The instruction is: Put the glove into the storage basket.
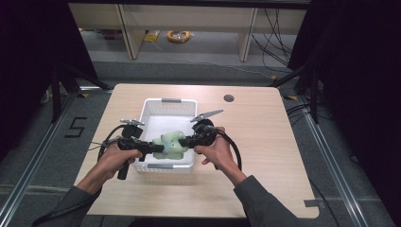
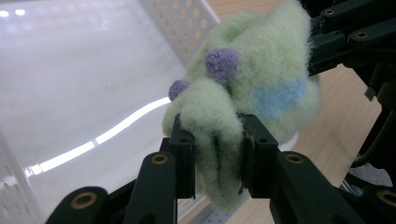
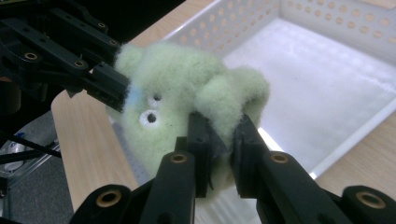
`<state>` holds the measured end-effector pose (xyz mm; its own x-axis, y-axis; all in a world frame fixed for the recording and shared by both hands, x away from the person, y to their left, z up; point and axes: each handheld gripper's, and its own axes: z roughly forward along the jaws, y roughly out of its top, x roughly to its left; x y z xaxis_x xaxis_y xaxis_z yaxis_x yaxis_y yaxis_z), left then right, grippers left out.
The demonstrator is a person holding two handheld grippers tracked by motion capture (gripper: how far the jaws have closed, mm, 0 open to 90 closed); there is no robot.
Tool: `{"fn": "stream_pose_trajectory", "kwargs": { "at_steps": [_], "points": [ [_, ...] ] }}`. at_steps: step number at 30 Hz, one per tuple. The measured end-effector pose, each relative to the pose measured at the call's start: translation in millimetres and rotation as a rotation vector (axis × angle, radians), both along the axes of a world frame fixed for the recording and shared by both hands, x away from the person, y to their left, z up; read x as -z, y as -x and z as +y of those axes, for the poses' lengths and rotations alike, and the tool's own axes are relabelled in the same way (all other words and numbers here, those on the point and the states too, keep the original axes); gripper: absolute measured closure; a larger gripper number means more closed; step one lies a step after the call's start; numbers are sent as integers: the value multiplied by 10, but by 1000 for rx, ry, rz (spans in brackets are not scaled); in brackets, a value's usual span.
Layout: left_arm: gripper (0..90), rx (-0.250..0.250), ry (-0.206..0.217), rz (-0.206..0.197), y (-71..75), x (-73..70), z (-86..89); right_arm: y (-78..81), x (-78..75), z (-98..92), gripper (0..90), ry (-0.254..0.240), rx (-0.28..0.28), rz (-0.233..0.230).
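A person's two hands come in from the bottom of the high view, each holding a black gripper. The left gripper point(image 1: 152, 148) is pinching one side of a fuzzy green toy point(image 1: 172, 144), and the right gripper point(image 1: 189, 141) is pinching the other side. In the left gripper view, the two jaws squeeze a soft green lump of the toy point(image 2: 243, 93) between them, and the toy shows two purple bumps point(image 2: 221, 63) and a blue patch point(image 2: 278, 99). In the right gripper view, the jaws press on another soft part, and the toy point(image 3: 182, 93) shows two little white eyes point(image 3: 150, 117). The toy is held up over the near edge of a white basket point(image 1: 156, 111) with small holes in its walls. The basket sits on a light wooden table point(image 1: 265, 137). Far behind the table is a grey floor with cables point(image 1: 276, 33) and a yellow ring point(image 1: 178, 35).
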<state>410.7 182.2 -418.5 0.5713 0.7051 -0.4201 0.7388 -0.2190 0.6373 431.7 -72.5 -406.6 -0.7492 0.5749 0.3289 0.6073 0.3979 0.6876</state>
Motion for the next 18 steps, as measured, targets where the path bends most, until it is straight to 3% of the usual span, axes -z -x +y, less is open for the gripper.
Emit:
{"fn": "stream_pose_trajectory", "kwargs": {
  "at_steps": [1,6,10,14,17,18],
  "points": [
    [695,-9,-2,2,-13,26,4,-26,34,10,801,10,-5,-13],
    [693,-6,-32,33,-75,158,17,-97,202,97,801,58,4,13],
    [691,-8,-71,51,-107,231,20,-121,261,145,800,80,2,36],
    [686,0,-75,69,-146,285,33,-155,325,190,799,116,3,39],
    [684,4,-105,77,-159,318,23,-151,341,222,797,151,26,92],
    [683,8,-105,80,-164,336,19,-156,350,228,797,152,19,91]
  ]
}}
